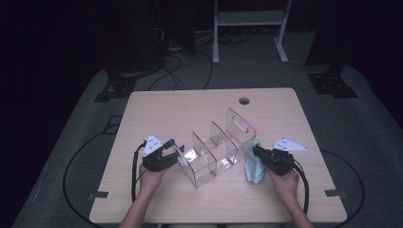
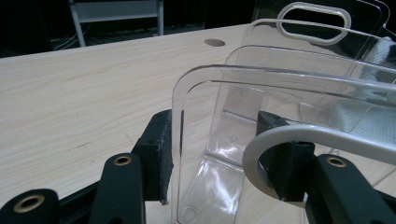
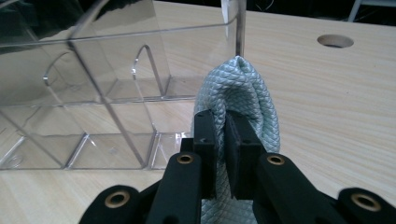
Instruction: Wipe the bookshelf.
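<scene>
The table [image 1: 190, 109] carries a clear plastic organizer [image 1: 216, 152] near its front middle, set at an angle, with upright dividers that split it into open compartments. A round hole [image 1: 244, 100] sits in the tabletop near the far edge.

The organizer lies between the two grippers. The left gripper [image 1: 172, 151] meets its near-left end. In the left gripper view, one pad [image 2: 159, 154] sits outside the end wall and the other pad [image 2: 280, 163] sits inside the compartment; the outer pad lies against the wall, while the inner pad's contact is unclear. The jaws stand partly apart around this end.

The right gripper [image 1: 256, 152] sits just beside the organizer's right side. Its jaws are pressed together on a fold of the pale blue cloth [image 1: 252, 164]. In the right gripper view, the cloth [image 3: 243, 93] bulges above the pads and rests against the organizer's outer wall [image 3: 154, 56]. The cloth hangs down to the table.
</scene>
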`<action>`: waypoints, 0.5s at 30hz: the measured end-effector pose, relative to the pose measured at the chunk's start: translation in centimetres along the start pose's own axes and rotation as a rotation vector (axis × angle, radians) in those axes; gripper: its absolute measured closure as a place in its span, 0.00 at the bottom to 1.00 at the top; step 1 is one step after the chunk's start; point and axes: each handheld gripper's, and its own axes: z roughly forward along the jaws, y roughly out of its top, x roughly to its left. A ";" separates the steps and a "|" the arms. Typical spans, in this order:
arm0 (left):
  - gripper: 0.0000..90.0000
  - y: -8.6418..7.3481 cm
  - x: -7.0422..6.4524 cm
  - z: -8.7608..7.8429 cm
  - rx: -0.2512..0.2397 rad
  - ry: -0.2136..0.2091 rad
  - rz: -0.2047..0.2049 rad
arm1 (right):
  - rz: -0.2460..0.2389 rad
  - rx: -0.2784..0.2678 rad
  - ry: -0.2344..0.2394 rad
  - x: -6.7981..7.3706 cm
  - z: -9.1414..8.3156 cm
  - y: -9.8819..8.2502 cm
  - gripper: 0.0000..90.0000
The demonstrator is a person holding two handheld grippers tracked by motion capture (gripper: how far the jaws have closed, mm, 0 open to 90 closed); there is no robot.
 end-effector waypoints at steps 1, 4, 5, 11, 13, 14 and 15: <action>0.53 0.0 0.0 0.0 0.000 0.000 0.003 | 0.004 0.007 -0.003 -0.1 0.2 0.0 0.92; 0.53 0.0 0.0 0.0 0.001 0.000 0.005 | 0.028 0.026 -0.009 -0.6 1.0 -0.3 0.92; 0.53 0.0 0.0 0.0 0.001 0.000 0.005 | 0.028 0.041 -0.010 -0.7 1.3 -0.5 0.92; 0.53 0.0 0.0 0.0 0.001 0.000 0.006 | 0.024 0.077 -0.006 -0.8 1.8 -0.8 0.92; 0.53 0.0 0.0 0.0 0.000 0.001 0.003 | 0.019 0.043 -0.008 -0.6 1.2 -0.3 0.92; 0.53 0.0 0.0 0.0 0.000 0.001 0.001 | 0.019 0.038 -0.007 -0.6 1.1 -0.3 0.92; 0.53 0.0 0.0 0.0 0.001 0.001 0.001 | 0.014 0.043 -0.009 -0.6 1.2 -0.4 0.92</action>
